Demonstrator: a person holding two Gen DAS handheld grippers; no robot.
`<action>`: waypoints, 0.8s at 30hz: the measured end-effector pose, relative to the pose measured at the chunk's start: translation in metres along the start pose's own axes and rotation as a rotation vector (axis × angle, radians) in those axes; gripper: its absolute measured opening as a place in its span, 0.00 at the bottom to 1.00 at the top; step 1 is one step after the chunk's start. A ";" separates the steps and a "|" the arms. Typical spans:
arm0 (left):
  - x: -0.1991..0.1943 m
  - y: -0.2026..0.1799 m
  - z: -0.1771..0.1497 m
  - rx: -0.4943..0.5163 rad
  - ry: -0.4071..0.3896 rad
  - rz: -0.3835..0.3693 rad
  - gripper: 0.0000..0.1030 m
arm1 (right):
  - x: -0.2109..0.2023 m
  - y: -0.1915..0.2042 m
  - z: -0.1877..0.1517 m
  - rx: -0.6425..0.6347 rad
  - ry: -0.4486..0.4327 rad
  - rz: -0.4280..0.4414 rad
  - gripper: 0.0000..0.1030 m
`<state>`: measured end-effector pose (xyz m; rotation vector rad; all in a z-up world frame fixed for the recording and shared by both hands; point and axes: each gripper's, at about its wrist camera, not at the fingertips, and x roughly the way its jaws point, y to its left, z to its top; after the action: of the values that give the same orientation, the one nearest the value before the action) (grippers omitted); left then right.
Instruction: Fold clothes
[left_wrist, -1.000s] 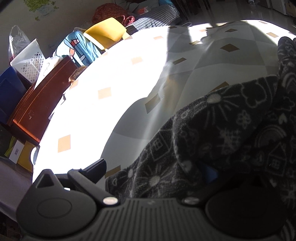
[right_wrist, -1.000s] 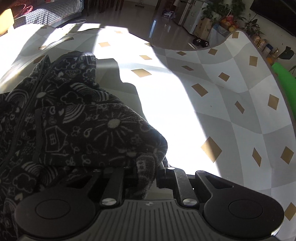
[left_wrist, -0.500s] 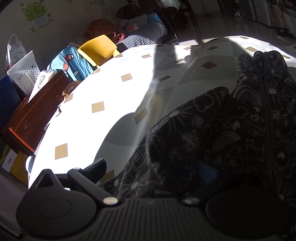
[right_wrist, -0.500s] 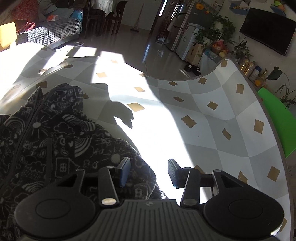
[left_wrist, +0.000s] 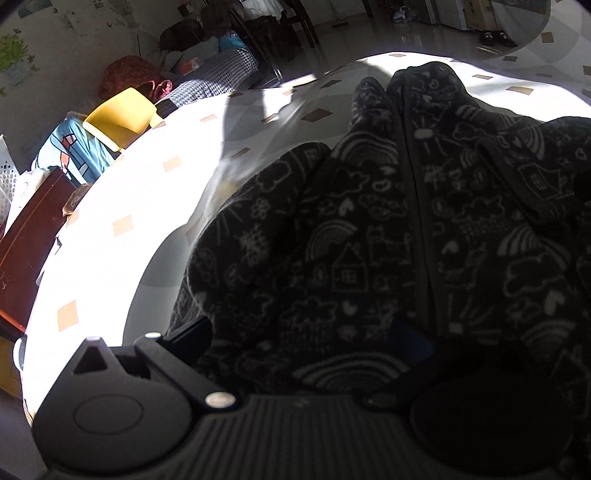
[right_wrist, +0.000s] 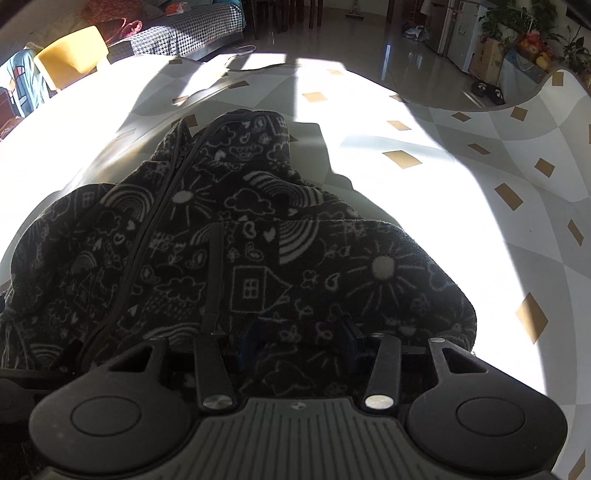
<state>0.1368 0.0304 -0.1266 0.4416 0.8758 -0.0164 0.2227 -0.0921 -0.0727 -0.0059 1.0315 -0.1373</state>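
A black fleece jacket (left_wrist: 369, 240) with white doodle print and a front zip lies bunched on the checked tablecloth (left_wrist: 110, 240). My left gripper (left_wrist: 299, 336) is open wide at the jacket's near left edge, and fabric lies between its fingers (left_wrist: 188, 332). In the right wrist view the same jacket (right_wrist: 240, 240) fills the middle, collar pointing away. My right gripper (right_wrist: 301, 341) is open at the near hem, with a fold of fleece lying loosely between its blue pads (right_wrist: 251, 343). The fingertips are partly hidden by fabric.
A yellow chair (left_wrist: 118, 114) and a brown wooden cabinet (left_wrist: 26, 236) stand past the table's left edge. A checked sofa (right_wrist: 192, 29) is beyond the far edge. Bare sunlit tablecloth (right_wrist: 424, 221) stretches to the right of the jacket. Plants and boxes (right_wrist: 517, 37) stand at the far right.
My right gripper let go of the sleeve cuff, opened, and moved left over the jacket's hem. The left gripper stayed open and shifted right, further onto the jacket.
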 end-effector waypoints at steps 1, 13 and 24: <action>0.001 0.001 0.001 -0.001 0.005 -0.004 1.00 | 0.004 0.003 -0.002 -0.009 0.012 0.001 0.44; 0.010 0.015 0.004 -0.058 0.044 -0.013 1.00 | 0.029 -0.008 -0.007 0.000 0.078 -0.143 0.51; 0.010 0.014 -0.004 -0.041 0.050 -0.033 1.00 | 0.022 -0.028 -0.008 0.053 0.009 -0.345 0.49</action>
<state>0.1428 0.0462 -0.1314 0.3906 0.9312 -0.0181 0.2238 -0.1217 -0.0938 -0.1356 1.0289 -0.4784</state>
